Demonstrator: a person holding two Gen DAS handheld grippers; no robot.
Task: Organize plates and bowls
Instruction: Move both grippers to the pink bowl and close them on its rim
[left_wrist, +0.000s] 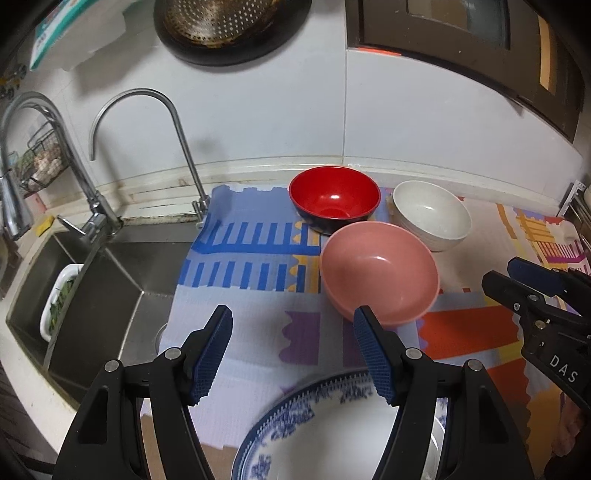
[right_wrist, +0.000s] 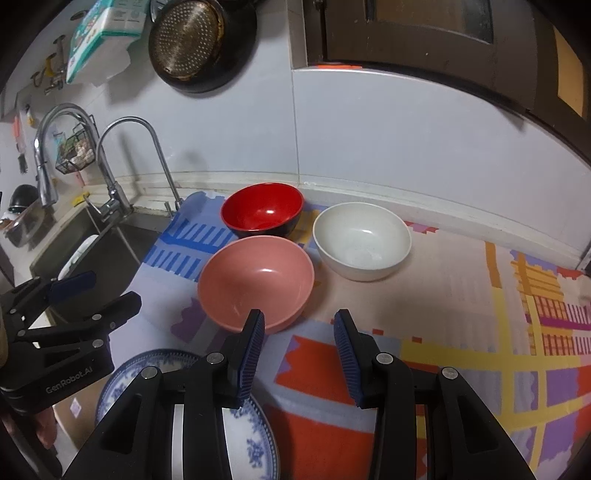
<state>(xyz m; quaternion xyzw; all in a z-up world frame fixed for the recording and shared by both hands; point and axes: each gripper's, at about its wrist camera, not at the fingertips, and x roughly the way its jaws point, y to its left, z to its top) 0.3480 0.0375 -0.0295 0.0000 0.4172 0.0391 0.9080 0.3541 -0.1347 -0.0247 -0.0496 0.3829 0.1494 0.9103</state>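
Pink bowl (left_wrist: 379, 269) just beyond left tongs (left_wrist: 293, 350), both tongs empty, parted

Counter (right_wrist: 424, 218), patterned mat (right_wrist: 461, 332) (three bowls, plate)

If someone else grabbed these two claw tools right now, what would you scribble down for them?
Left gripper: open, holding nothing, above the mat just before the pink bowl.
Right gripper: open, empty, near the pink bowl's front edge.
Things: three bowls sit upright and separate on the patterned mat: red bowl at the back, pink bowl in front of it, white bowl to the right. The blue-patterned plate lies nearest, under the grippers.
Done: nothing stacked, by the look of it.
Left: probably nest the bowls and sort the plate.
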